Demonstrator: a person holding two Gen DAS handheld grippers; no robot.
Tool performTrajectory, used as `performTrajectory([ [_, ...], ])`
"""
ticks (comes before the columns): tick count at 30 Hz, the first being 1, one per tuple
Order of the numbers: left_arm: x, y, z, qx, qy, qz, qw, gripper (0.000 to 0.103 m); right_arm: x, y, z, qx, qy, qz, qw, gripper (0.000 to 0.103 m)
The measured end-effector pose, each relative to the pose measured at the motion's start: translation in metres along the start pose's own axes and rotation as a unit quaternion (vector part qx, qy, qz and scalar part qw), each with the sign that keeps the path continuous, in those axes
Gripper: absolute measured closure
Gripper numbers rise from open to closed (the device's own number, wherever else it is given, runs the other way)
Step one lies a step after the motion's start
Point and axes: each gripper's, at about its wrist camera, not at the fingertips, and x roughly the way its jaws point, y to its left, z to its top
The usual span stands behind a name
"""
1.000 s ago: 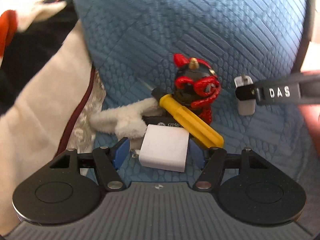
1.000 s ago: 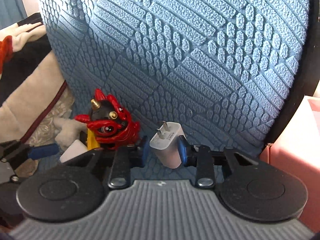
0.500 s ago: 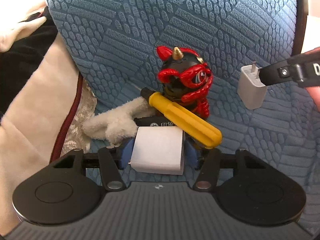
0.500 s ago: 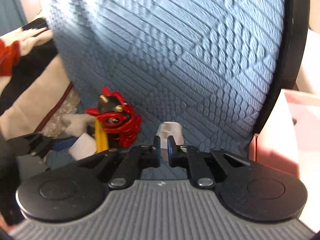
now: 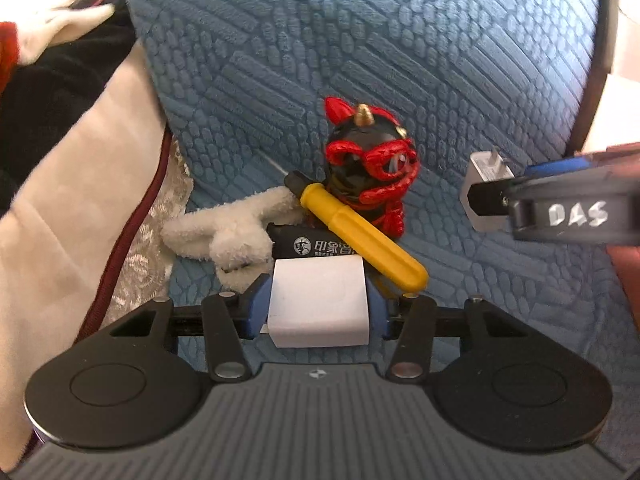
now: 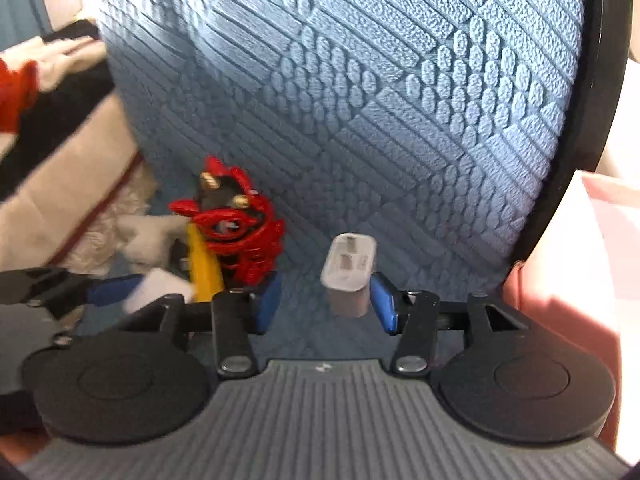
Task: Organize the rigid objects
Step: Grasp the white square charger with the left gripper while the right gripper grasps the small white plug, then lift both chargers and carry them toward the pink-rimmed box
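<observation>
In the left wrist view, the left gripper (image 5: 318, 304) pinches a white block (image 5: 318, 302) between its blue pads, its jaws having just been closing on it. Behind the block, at 12 o'clock, lies a black case (image 5: 308, 245), with a yellow-handled screwdriver (image 5: 360, 236) leaning across it and a red-and-black figurine (image 5: 370, 168) standing beyond. A white plush (image 5: 228, 232) lies at 10 o'clock from the block, all on a blue cushion (image 5: 360, 40). At 3 o'clock the right gripper (image 5: 520, 200) reaches in beside a grey charger (image 5: 478, 184). In the right wrist view, the right gripper (image 6: 324, 300) is spread, its jaws having just been opening; the charger (image 6: 348, 276) stands prongs-up between them, against the right pad only. The figurine (image 6: 232, 224) stands at 10 o'clock from the charger.
</observation>
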Motion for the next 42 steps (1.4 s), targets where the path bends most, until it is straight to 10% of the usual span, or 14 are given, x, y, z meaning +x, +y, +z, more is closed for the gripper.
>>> performTrajectory([
  [8,0.000,0.006,0.000,-0.026,-0.001,-0.010,0.9996,0.046,0.021,-0.001,-0.001,-0.011,-0.003,-0.014,1.000,0.071],
  [42,-0.111,0.007,-0.090,-0.108,0.003,-0.064,0.9921,0.046,-0.128,0.073,-0.103,-0.060,0.002,-0.002,0.998,0.073],
])
